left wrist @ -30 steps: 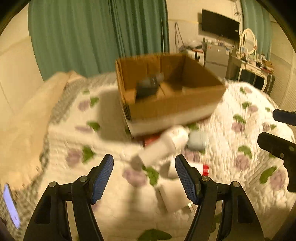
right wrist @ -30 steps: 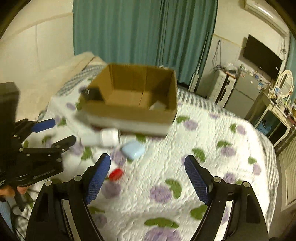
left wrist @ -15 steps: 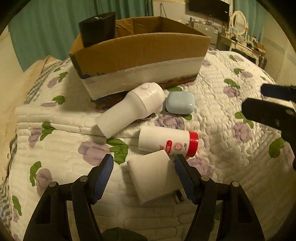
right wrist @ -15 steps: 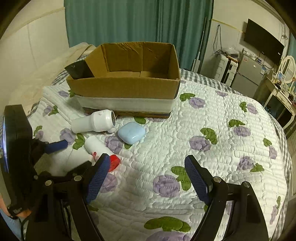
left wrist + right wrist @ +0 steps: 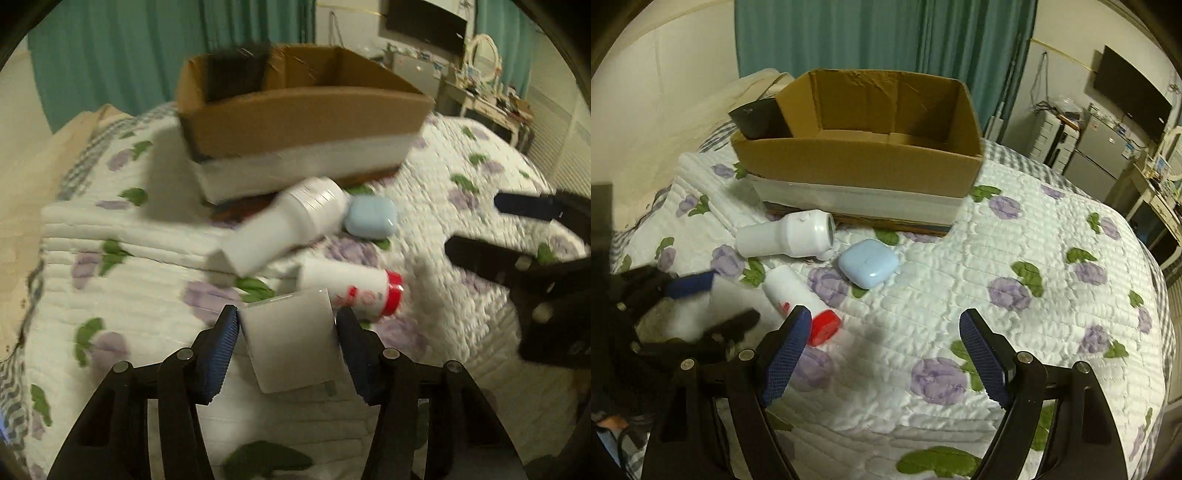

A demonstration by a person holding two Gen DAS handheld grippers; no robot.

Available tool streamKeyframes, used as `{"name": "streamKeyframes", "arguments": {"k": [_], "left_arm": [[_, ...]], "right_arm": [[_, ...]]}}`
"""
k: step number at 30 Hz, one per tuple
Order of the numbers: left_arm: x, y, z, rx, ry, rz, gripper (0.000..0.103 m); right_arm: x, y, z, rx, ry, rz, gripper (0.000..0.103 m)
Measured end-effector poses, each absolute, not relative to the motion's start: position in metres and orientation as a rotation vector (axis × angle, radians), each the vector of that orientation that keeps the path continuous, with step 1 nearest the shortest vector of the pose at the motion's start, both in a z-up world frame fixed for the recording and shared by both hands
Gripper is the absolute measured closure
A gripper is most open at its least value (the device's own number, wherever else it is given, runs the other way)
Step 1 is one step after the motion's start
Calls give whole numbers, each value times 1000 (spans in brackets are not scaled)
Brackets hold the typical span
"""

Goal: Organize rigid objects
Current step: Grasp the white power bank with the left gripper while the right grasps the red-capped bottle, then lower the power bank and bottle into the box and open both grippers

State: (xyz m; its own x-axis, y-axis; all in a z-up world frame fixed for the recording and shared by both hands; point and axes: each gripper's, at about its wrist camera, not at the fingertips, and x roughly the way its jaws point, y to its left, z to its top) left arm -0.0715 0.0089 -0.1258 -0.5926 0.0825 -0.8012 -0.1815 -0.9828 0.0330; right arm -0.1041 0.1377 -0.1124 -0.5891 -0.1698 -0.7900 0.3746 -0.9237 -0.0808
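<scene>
Since half a second ago the left gripper has narrowed its jaws onto the white block, which now sits clamped between both blue pads and appears raised off the quilt, tilted slightly to the right. Just past the block's far right corner lies the white bottle with a red cap, on its side, cap pointing right. Farther ahead lies the white cylindrical device, its wide end touching or nearly touching the pale blue case to its right. Beyond both stands the open cardboard box, with a black object leaning in its far left corner.

Off to the right, the right gripper hovers above the quilt with its jaws spread wide and nothing between them; the red cap lies just beside its left finger.
</scene>
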Motion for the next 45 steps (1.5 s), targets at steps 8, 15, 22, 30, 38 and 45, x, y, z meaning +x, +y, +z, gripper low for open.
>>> {"name": "streamKeyframes", "arguments": {"k": [8, 15, 22, 30, 38, 45], "left_arm": [[-80, -20, -103, -1286, 162, 2808, 50], [-88, -38, -102, -1296, 153, 2849, 50], [-89, -41, -102, -1291, 144, 2849, 50], [-76, -42, -84, -1240, 137, 2875, 50], [-74, -28, -30, -1072, 139, 2912, 50], [-102, -7, 24, -889, 151, 2943, 50]], "right_arm": [[-123, 98, -136, 1256, 422, -2381, 21], [-143, 67, -168, 1339, 499, -2257, 29], [-146, 48, -186, 1376, 536, -2188, 41], [-126, 46, -166, 1290, 568, -2271, 65], [-113, 78, -71, 1083, 393, -2447, 67], [-145, 100, 7, 933, 342, -2586, 67]]}}
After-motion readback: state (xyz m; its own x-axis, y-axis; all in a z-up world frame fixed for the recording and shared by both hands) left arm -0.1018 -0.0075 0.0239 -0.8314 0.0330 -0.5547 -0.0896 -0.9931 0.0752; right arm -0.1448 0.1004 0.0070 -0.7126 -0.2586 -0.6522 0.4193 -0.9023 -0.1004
